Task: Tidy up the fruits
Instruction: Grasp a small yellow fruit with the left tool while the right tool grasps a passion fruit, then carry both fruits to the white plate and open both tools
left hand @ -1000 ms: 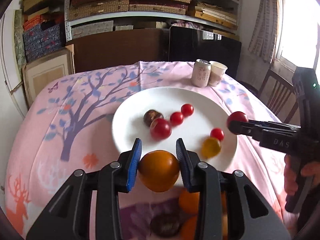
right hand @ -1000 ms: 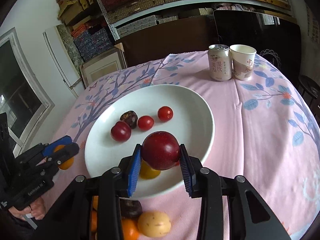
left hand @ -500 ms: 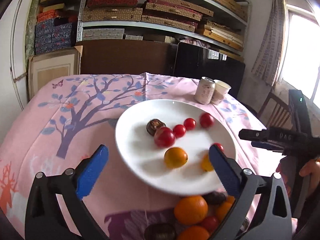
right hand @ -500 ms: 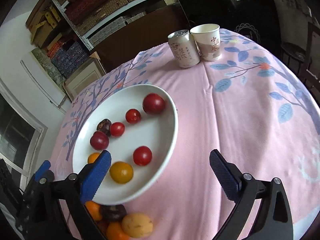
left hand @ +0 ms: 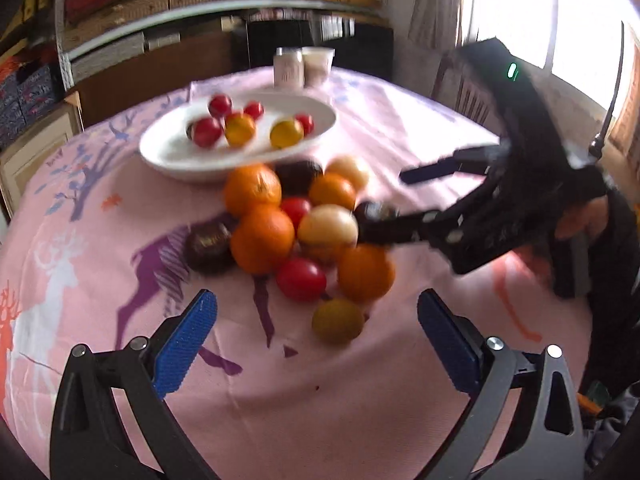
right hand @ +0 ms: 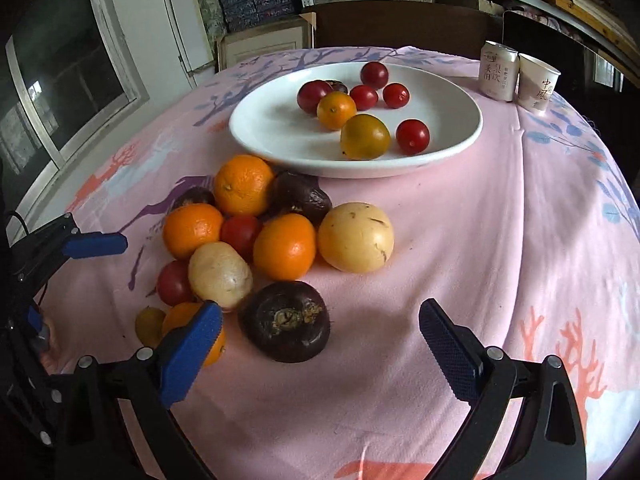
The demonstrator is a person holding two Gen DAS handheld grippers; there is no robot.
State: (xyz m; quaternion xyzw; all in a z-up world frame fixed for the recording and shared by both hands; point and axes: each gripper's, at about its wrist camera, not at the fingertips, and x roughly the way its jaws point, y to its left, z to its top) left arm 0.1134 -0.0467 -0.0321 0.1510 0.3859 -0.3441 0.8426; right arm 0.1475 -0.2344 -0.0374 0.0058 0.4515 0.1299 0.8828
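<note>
Left wrist view: the left tool (left hand: pixel 316 340) stands wide with nothing between its blue pads, above the pink tablecloth (left hand: pixel 120 208) of the table. Just ahead of it lies a heap of loose fruit (left hand: pixel 296 232) — oranges, red tomatoes, pale yellow rounds and dark purple ones, all touching. A small yellow-green fruit (left hand: pixel 338 320) sits at the near edge of the heap, closest to the pads. Beyond the heap the white plate (left hand: pixel 168 152) carries red tomatoes and two orange-yellow fruits. A can (left hand: pixel 288 66) and a paper cup (left hand: pixel 318 65) stand side by side at the far edge of the table. From the right the right tool (left hand: pixel 384 196) reaches in, its fingers spread, one tip close by the heap; the picture is blurred there, so contact cannot be told.

Right wrist view: the right tool (right hand: pixel 320 344) is wide and holds nothing — a dark purple fruit (right hand: pixel 286 320) lies on the cloth between its pads, apart from both. The heap spreads to the left, with a large pale yellow fruit (right hand: pixel 356 237) at its right side. The plate (right hand: pixel 272 132) lies beyond, the can (right hand: pixel 498 70) and cup (right hand: pixel 538 82) to its right. The left tool (right hand: pixel 80 264) shows at the left edge.
</note>
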